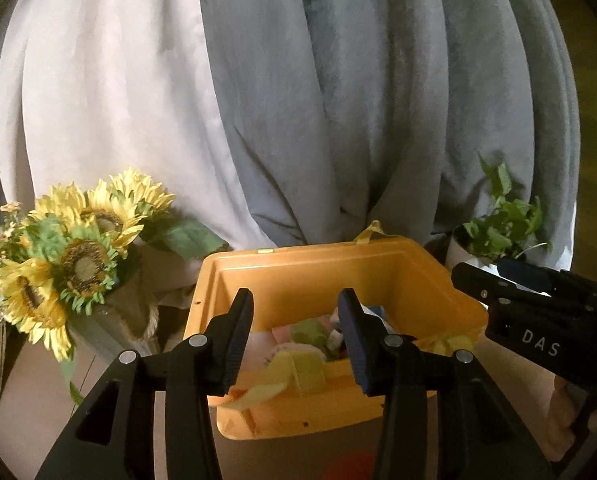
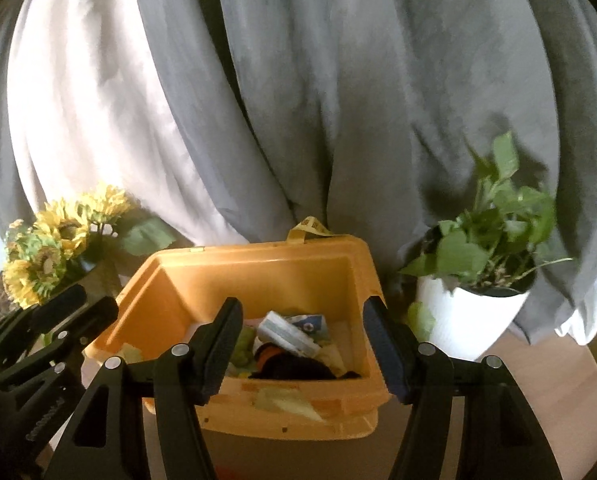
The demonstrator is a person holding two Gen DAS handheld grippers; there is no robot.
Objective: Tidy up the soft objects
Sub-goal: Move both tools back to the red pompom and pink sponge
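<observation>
Both empty grippers, left (image 1: 296, 340) and right (image 2: 304, 346), gape over the yellow bin (image 2: 258, 276); only the right view shows the white pot (image 2: 470, 320) whole.

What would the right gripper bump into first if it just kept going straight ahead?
Probably the soft things piled in the orange bin. The right gripper is open, empty and aimed into the bin's opening, with a dark cloth nearest. Depth is hard to judge, so it might clip the front rim first.
</observation>
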